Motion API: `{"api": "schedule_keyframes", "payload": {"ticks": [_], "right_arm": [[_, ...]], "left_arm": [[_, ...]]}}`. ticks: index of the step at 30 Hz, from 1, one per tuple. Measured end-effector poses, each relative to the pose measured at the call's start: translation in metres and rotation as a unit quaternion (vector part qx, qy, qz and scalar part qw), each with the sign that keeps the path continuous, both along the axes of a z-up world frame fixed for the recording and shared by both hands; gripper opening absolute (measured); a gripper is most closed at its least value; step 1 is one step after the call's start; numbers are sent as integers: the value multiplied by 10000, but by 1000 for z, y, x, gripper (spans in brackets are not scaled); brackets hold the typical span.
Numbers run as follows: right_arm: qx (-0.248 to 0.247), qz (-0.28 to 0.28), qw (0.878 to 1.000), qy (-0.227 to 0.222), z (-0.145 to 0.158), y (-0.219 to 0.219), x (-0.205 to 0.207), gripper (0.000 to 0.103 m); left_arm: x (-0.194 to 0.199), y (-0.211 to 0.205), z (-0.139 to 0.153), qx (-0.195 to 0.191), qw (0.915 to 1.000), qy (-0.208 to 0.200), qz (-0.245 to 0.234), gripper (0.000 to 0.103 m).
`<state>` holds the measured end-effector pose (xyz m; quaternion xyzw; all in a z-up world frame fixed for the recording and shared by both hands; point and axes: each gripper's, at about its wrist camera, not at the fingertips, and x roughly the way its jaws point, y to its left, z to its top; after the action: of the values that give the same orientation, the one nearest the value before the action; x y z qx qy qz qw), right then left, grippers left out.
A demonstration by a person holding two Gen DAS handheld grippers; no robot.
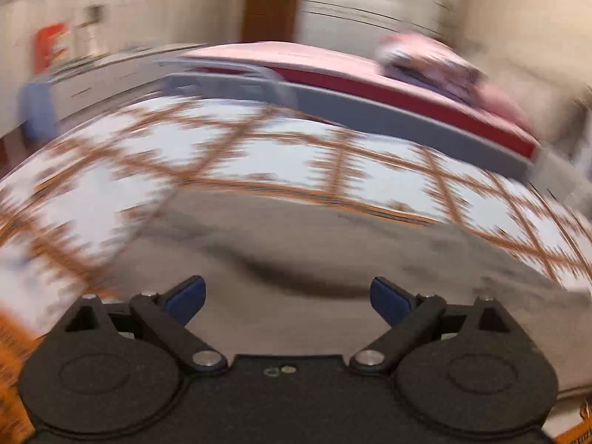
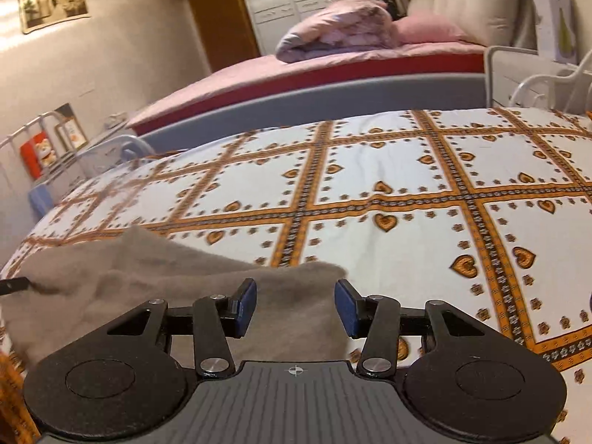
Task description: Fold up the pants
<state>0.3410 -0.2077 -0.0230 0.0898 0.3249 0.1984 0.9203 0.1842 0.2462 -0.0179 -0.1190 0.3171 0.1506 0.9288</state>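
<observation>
The grey-brown pants [image 1: 314, 251] lie on a white bedspread with an orange grid pattern [image 1: 259, 155]. The left wrist view is motion-blurred. My left gripper [image 1: 288, 298] is open wide and empty, just above the pants. In the right wrist view the pants [image 2: 155, 288] lie crumpled at the lower left of the bedspread [image 2: 407, 185]. My right gripper [image 2: 295, 305] is open and empty, over the right end of the pants. A dark tip [image 2: 14, 284] shows at the left edge, on the pants.
A second bed [image 2: 333, 70] with a pink sheet, red mattress and grey frame stands behind, with a folded quilt [image 2: 340, 33] and pink pillow [image 2: 429, 29]. A white metal rail [image 2: 26, 137] is at the left and a white chair [image 2: 555, 85] at the right.
</observation>
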Motion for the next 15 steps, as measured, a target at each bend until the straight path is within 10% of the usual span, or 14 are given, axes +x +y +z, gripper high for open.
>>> {"api": "schedule_keyframes", "payload": {"ticks": [7,15], "right_arm": [[-49,449,9989,-91,7,37,-24,48],[155,779,9968,-84,2,65,-46,48]], "left_arm": [[-36,73,-18,-840,9917,61,970,81],[-14,111,-58,-1591,9850,24,674,85]]}}
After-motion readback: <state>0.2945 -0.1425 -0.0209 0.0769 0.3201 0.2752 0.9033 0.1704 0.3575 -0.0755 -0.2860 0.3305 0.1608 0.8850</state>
